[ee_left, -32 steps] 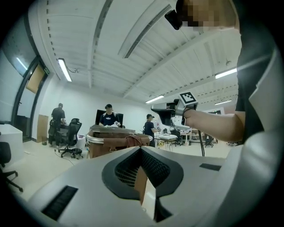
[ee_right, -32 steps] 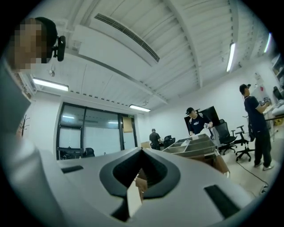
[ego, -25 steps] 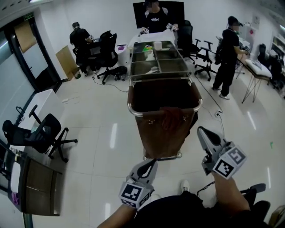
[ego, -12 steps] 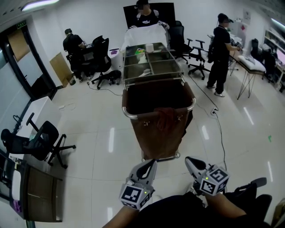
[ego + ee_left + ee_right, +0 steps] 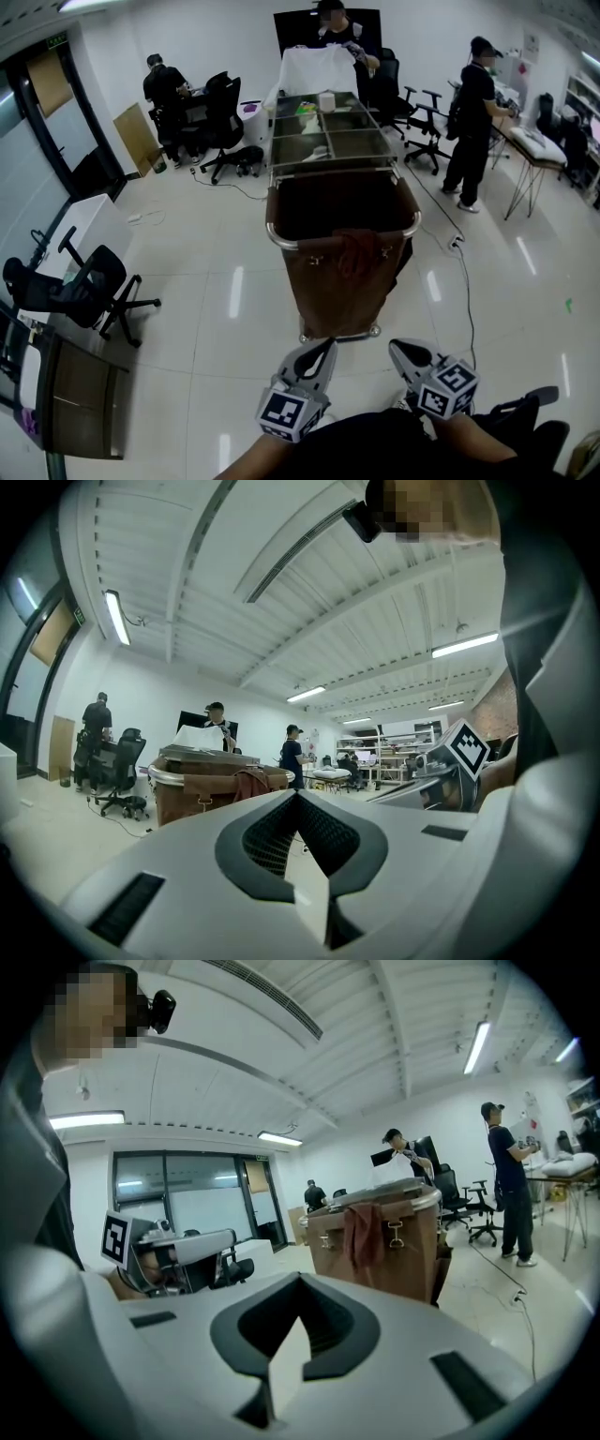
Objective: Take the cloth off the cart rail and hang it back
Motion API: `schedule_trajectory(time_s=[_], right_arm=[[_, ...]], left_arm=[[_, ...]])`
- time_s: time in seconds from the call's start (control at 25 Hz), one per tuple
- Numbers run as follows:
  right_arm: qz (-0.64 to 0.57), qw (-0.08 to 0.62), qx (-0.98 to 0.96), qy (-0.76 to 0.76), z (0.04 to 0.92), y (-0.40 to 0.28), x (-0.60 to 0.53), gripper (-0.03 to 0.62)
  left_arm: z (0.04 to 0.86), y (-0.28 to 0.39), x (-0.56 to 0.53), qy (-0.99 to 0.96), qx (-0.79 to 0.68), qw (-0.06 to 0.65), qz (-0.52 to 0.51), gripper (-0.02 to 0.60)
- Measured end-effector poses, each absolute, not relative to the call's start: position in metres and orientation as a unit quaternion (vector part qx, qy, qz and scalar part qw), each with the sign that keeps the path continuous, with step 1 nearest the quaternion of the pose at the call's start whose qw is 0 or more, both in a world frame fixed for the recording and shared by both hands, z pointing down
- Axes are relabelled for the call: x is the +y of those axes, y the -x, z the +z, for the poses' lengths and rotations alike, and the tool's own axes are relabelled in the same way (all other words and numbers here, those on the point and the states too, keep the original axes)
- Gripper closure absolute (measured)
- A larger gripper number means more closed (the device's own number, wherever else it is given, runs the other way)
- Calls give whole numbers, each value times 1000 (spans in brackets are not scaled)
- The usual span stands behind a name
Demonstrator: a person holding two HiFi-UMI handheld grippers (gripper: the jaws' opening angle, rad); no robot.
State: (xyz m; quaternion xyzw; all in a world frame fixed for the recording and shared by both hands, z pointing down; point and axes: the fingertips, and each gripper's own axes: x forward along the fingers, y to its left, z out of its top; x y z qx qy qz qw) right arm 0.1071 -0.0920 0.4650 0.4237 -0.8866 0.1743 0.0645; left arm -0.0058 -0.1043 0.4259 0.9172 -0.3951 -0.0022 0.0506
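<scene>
A reddish-brown cloth [image 5: 358, 251] hangs over the near chrome rail [image 5: 291, 241] of a brown bag cart, a stretch of floor ahead of me. My left gripper [image 5: 324, 345] and right gripper [image 5: 397, 346] are held low and side by side, short of the cart, both shut and empty. The left gripper view shows its jaws [image 5: 298, 794] closed, with the cloth [image 5: 251, 784] on the cart [image 5: 183, 794] far beyond. In the right gripper view the jaws [image 5: 300, 1280] meet as well, and the cloth [image 5: 361, 1236] drapes down the cart's front [image 5: 412, 1241].
Compartment trays [image 5: 333, 127] lie beyond the cart's bag. One person [image 5: 330, 28] holds a white sheet behind it, another [image 5: 476, 117] stands at the right, and a third [image 5: 165, 89] sits at the left. An office chair [image 5: 89, 286] is at the left, and a cable [image 5: 464, 281] runs over the floor on the right.
My right gripper has come down from a raised spot at the right to rest low beside the left one. The left gripper has stayed put. The cloth remains on the rail.
</scene>
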Motion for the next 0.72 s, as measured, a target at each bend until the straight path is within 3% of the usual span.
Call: schedule_trajectory(time_s=[0.72], right_arm=[[167,56,-896,-409,460,-90,-99,588]], left_arm=[[429,26,-102,-912,-406,55,5,581]])
